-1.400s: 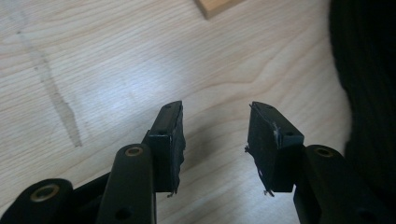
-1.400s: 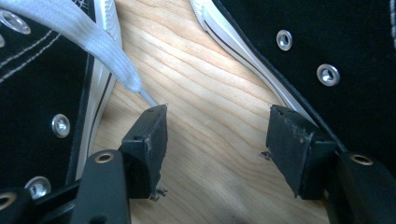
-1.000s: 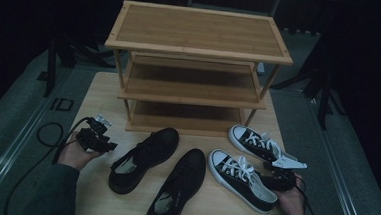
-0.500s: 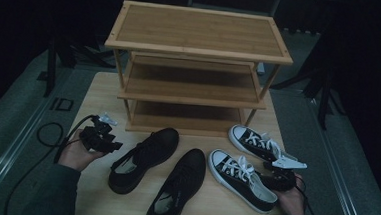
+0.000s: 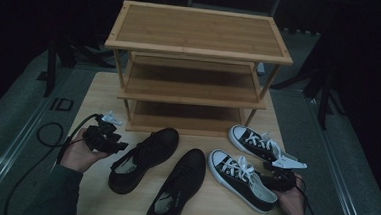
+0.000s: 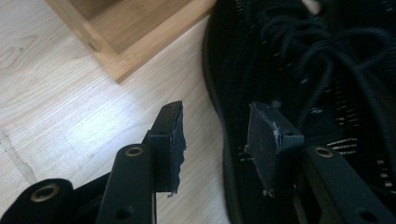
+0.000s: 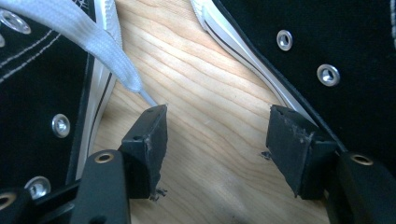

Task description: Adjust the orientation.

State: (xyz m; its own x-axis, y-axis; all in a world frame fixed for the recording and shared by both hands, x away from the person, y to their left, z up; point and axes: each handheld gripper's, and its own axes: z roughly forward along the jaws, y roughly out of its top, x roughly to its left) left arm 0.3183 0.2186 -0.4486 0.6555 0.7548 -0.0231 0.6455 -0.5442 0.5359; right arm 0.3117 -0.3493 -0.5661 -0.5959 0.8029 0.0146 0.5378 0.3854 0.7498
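Observation:
Two black lace-up shoes (image 5: 144, 157) (image 5: 177, 186) and two black-and-white sneakers (image 5: 241, 180) (image 5: 256, 141) lie on the table in front of a three-tier bamboo rack (image 5: 197, 43). My left gripper (image 5: 120, 145) is held just left of the left black shoe, open. In the left gripper view, the left gripper (image 6: 217, 135) hovers over that black shoe's (image 6: 303, 70) side edge, its pads touching nothing. My right gripper (image 5: 269, 176) sits low between the two sneakers, open. In the right gripper view, bare wood lies between the right gripper's (image 7: 217, 135) pads, and a white lace (image 7: 93, 42) ends beside one of them.
The rack's bottom corner (image 6: 135, 46) stands close by on the light wooden table (image 5: 98, 102). A black cable (image 5: 46, 134) trails off the table's left edge. Dark stands and floor surround the table.
My left gripper has risen a little and moved right toward the left black shoe. The right gripper and the shoes have stayed where they were.

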